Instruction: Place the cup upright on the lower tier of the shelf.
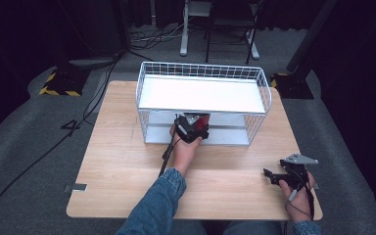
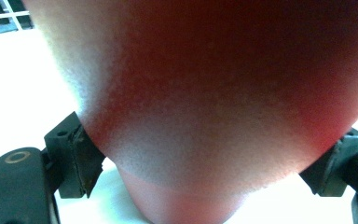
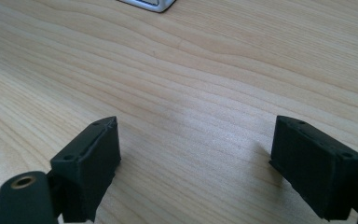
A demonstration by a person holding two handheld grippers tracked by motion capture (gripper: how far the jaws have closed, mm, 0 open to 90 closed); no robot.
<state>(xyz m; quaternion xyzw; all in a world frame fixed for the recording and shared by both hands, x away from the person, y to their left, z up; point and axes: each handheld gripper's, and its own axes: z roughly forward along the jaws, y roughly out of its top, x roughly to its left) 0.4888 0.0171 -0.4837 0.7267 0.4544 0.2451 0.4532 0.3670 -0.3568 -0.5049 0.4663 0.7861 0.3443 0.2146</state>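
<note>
Left gripper (image 1: 194, 128) clamped on a red object (image 2: 214, 93) filling the gap between its jaws at the wire rack's (image 1: 203, 71) lower shelf; right gripper (image 3: 196, 163) spread wide over bare table (image 3: 191, 70).

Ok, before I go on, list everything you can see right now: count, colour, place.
wire shelf rack: one, white, far middle of the table, two levels, front side open.
red object: one, red, rounded, clamped between the left gripper's jaws at the rack's lower level; too close and blurred to name.
table: one, light wood, under everything.
floor cables: several, black, on the grey carpet to the left.
chair legs and stand: white and black, beyond the table.
left gripper: one, black, at the rack's open front, shut on the red object.
right gripper: one, black, near right corner of the table, jaws apart, nothing between them.
</note>
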